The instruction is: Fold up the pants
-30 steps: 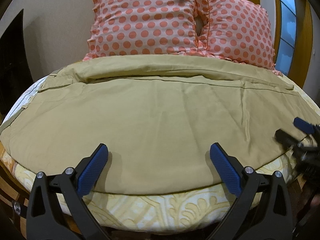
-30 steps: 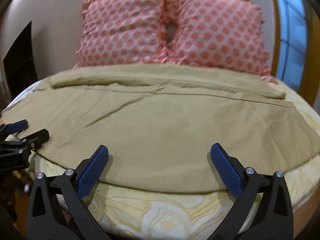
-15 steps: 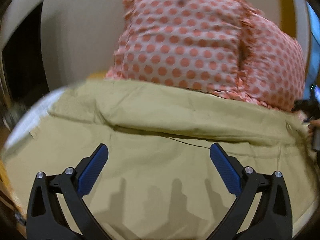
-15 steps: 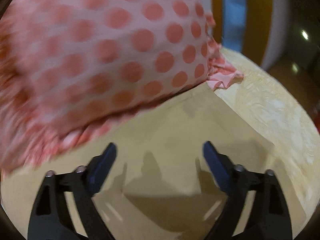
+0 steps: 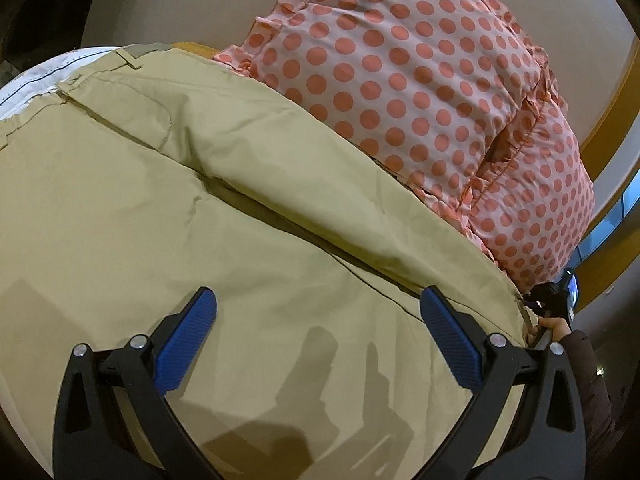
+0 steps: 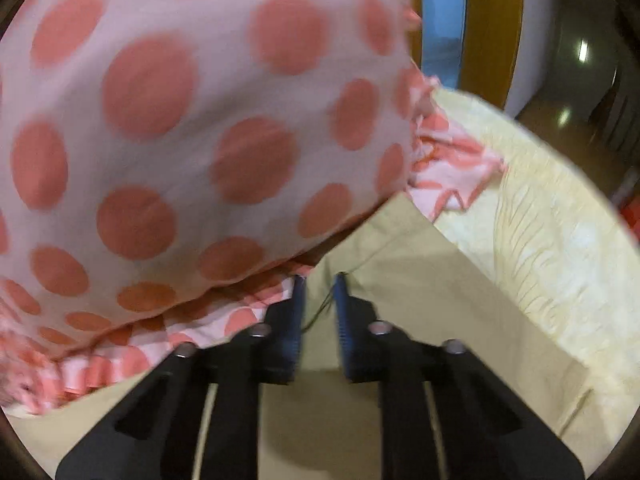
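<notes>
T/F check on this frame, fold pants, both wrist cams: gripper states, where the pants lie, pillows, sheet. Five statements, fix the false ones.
1. The left gripper is open above the khaki pants. True.
2. The right gripper is wide open over bare sheet. False: its blue pads are nearly together with the pants' hem corner between them, beside the pillow.
3. The polka-dot pillows lie along the far edge of the pants. True.
4. The pants are blue denim. False: they are plain khaki.
5. The pale yellow patterned sheet shows beyond the pants' hem in the right wrist view. True.
</notes>
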Demonstrator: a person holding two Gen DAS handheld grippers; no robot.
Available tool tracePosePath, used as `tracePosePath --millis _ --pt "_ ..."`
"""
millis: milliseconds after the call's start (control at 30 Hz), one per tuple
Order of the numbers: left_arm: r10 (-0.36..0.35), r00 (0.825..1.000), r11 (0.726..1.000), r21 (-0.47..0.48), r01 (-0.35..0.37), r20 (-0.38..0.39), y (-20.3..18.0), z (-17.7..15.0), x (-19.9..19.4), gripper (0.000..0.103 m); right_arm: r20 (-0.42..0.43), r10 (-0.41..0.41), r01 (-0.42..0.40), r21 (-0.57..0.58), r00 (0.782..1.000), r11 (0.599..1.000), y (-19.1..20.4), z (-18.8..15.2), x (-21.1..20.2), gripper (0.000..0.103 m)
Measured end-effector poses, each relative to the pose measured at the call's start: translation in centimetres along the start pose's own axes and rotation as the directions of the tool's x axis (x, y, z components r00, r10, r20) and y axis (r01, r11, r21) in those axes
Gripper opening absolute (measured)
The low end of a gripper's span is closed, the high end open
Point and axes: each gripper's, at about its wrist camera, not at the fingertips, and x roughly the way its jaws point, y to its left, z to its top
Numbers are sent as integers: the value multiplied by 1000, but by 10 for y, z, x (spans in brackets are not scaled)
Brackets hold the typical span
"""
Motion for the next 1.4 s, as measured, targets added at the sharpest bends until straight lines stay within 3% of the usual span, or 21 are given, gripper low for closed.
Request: tracePosePath --millis 100,200,300,400,533,667,733,833,933,967,1000,1067,1133,1233,1300,1333,1400 --pt "-29 1000 999 -20 29 11 4 1 -2 101 53 174 -178 82 983 981 -37 -12 -33 5" --pt "-48 999 999 -24 49 22 7 1 -5 101 135 360 -376 117 923 919 -89 -49 -93 5" --pt "-20 1000 999 32 20 7 1 0 -11 101 166 458 -482 167 873 860 -136 -99 -141 5" --pt "-29 999 997 71 28 12 -3 5 -25 101 130 440 -459 242 889 855 -146 -138 -170 5" --pt "-55 995 994 97 47 80 -2 30 -44 101 54 452 -444 317 891 838 -165 -172 -165 6" --pt "-47 992 997 74 38 114 3 64 -45 101 57 471 -460 340 881 820 -163 -171 -162 29" --pt "-58 995 997 62 53 87 6 81 -34 101 70 470 -464 334 880 820 -159 -167 -160 38" --pt "-70 998 997 -19 70 9 13 110 -2 101 80 445 -443 348 892 826 -156 -160 -152 39" --pt "-37 998 997 -74 34 -44 20 131 31 101 77 417 -418 327 906 848 -149 -149 -141 31" --pt "-20 998 996 -87 15 -55 22 137 41 100 62 423 -419 328 904 847 -149 -147 -132 6" --pt "13 998 994 -103 -19 -64 23 145 53 100 63 455 -445 366 888 818 -155 -148 -125 2" --pt "40 995 991 -127 -52 -90 26 155 71 100 110 495 -495 399 862 772 -164 -150 -128 1" --pt "73 991 986 -141 -89 -115 26 163 89 99 157 496 -516 382 854 767 -169 -150 -139 1" --pt "116 979 979 -145 -141 -167 26 173 114 86 174 513 -538 376 841 755 -170 -149 -146 1" --pt "137 970 972 -160 -170 -199 29 177 130 72 180 515 -542 371 838 754 -169 -147 -148 1" --pt "133 967 969 -175 -173 -219 32 177 136 58 186 518 -548 367 835 751 -169 -146 -148 1" --pt "119 961 964 -201 -172 -249 40 176 148 4 195 528 -561 365 826 743 -169 -144 -149 1"
